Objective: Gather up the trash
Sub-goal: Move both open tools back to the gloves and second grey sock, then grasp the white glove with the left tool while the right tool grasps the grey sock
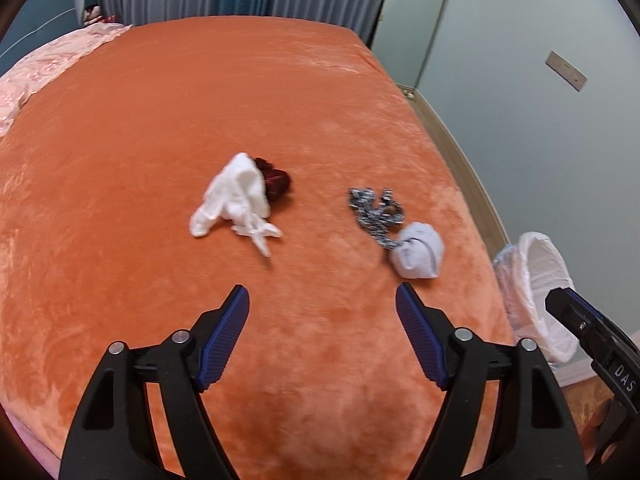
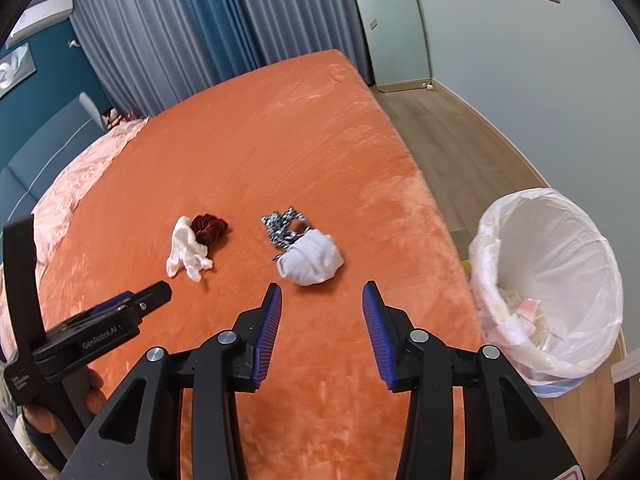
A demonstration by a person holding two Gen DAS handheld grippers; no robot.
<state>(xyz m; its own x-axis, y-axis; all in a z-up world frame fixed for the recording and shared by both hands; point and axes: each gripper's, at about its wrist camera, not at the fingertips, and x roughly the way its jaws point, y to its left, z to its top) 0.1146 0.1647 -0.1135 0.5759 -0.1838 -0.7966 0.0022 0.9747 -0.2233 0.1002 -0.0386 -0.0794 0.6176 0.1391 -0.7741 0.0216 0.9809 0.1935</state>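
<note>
Orange plush bed [image 1: 280,100], trash scattered mid-blanket, lined bin on the floor beside it

Both claws hang over the near edge with nothing between the pads — left claw [image 1: 322,304] spread wide, right claw [image 2: 322,300] part open. On the blanket: a white tissue wad [image 2: 187,254] touching a dark red scrunchie [image 2: 210,229], then a patterned scrap [image 2: 284,227] against a pale balled cloth [image 2: 311,261]. Wood floor [image 2: 448,148], blue-grey curtains [image 2: 180,32], white-bagged bin [image 2: 548,280] by the bed's corner.
</note>
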